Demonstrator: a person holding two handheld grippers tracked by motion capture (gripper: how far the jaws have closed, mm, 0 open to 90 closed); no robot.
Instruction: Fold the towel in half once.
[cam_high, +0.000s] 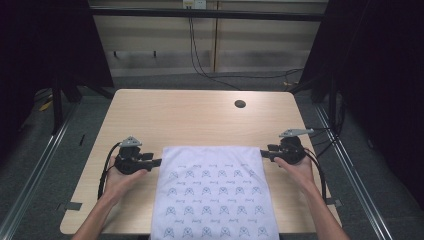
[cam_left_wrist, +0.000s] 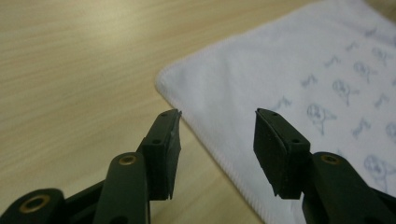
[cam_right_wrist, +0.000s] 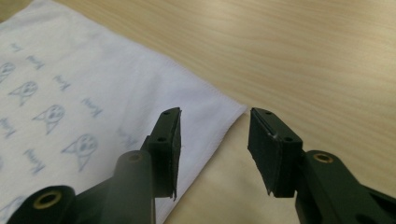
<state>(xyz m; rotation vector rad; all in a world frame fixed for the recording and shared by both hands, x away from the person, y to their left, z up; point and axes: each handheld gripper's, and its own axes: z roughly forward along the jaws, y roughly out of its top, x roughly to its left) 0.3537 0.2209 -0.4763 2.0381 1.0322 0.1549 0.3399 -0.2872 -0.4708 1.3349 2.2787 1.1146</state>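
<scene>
One cloth, two grippers, both jaws apart and empty.

The white cloth (cam_high: 214, 192) with its rows of small blue prints lies flat on the table (cam_high: 200, 117), its near edge hanging over the table's front. The left gripper (cam_high: 159, 162) sits just beside the cloth's far-left corner, jaws parted with nothing between the pads; in its own view that corner lies just beyond the tips. The right gripper (cam_high: 262, 153) mirrors it at the far-right corner, jaws likewise parted and holding nothing. One dark round hole (cam_high: 240, 104) sits in the table well beyond the cloth.
</scene>
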